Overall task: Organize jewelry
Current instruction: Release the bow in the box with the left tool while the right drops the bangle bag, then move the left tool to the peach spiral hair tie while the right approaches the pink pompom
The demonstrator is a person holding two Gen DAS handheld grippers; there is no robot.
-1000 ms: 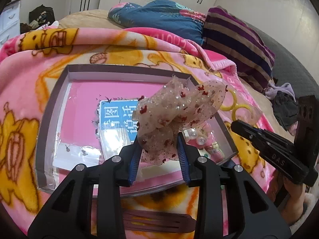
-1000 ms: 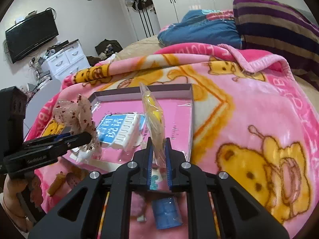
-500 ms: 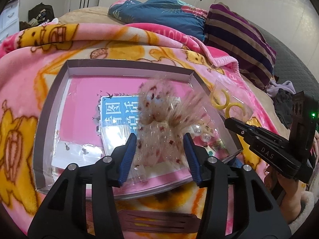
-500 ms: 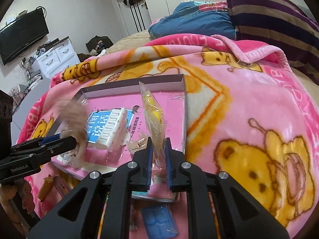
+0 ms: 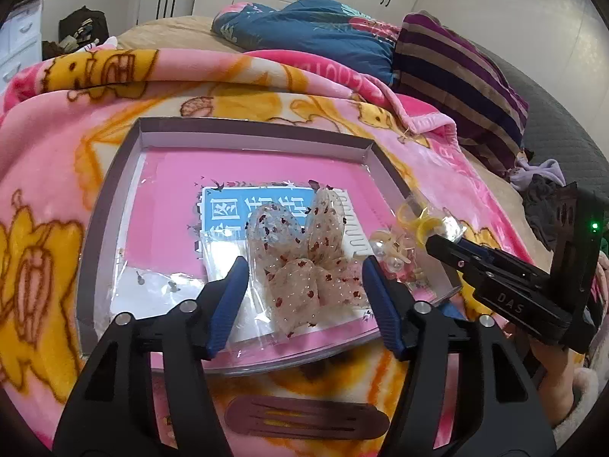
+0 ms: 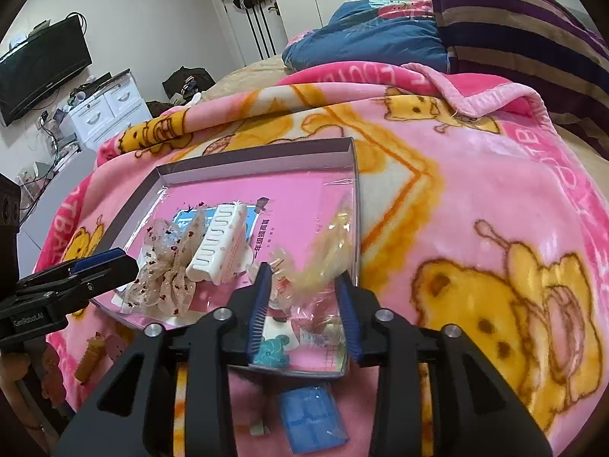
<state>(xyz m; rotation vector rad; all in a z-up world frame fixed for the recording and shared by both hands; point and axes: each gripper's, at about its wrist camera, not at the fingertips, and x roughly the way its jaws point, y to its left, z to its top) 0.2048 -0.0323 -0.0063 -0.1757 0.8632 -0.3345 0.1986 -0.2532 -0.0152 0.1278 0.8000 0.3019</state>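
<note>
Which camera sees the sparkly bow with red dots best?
The left wrist view: the sparkly bow lies centred between the open left gripper jaws, loops and dots clear. The right wrist view shows it smaller, off to the left, beside the white hair claw.

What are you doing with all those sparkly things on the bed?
Someone is tidying hair things and jewelry into a shallow box on a pink blanket. The left gripper is open over a sheer spotted bow lying in the box. The right gripper is open too, over a clear bag of yellow rings at the box's edge. A white hair claw sits beside the bow.
</note>
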